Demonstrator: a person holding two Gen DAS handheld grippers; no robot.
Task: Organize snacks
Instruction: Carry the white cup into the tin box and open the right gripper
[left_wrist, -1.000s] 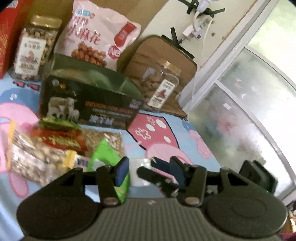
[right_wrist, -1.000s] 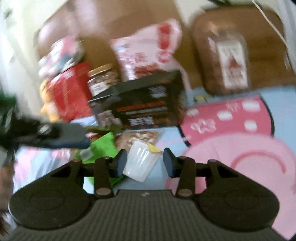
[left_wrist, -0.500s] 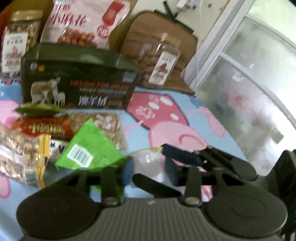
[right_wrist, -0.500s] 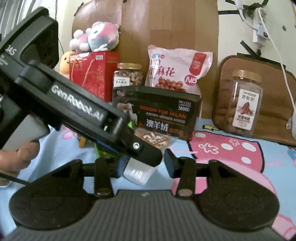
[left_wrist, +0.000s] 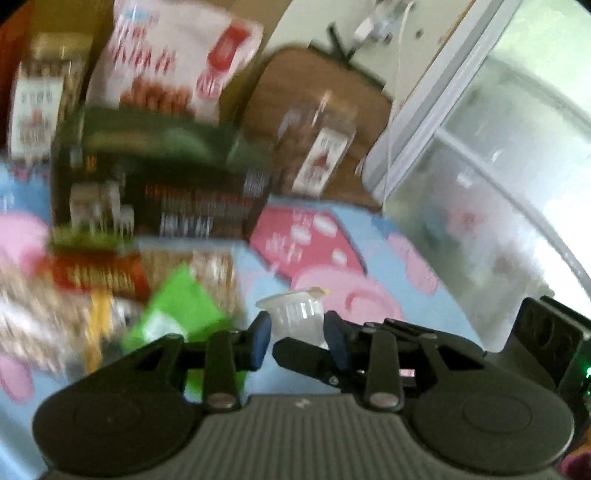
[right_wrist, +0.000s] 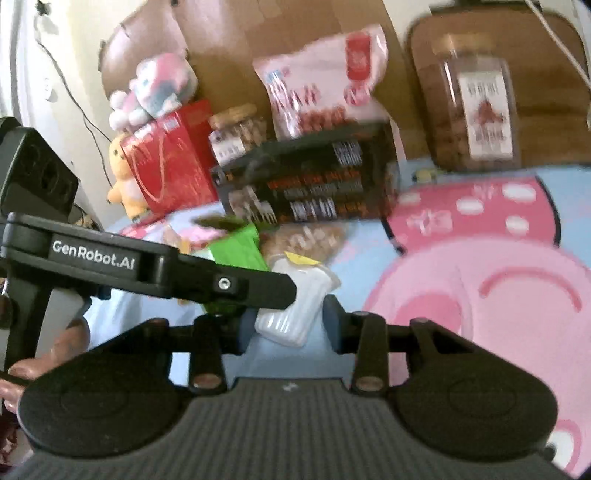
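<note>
Sunlight from the frosted window (left_wrist: 498, 192) at three o'clock washed over a cartoon-printed blue and pink mat (right_wrist: 461, 288), the surface on which the snacks lay. At twelve o'clock stood a dark box (right_wrist: 310, 184), a pink snack bag (right_wrist: 321, 77) and two nut jars (right_wrist: 476, 103); loose packets, a green one (left_wrist: 177, 310) among them, were heaped at nine o'clock.

The small clear jelly cup (left_wrist: 295, 319) was held just above the mat, tipped on its side, between both tools. The left hand-held gripper (left_wrist: 295, 336) had narrowed onto its ribbed wall, pads pressing either side. The right hand-held gripper (right_wrist: 288, 328) sat around the same cup (right_wrist: 295, 306), its jaws closing, though a gap showed at the right pad, so I judged it not yet gripping.

Such a cup looked light, thin-walled and slick, likely to buckle or pop its foil lid under a hard squeeze. The ribbed sides below the rim seemed the sound place to take it, gently.
</note>
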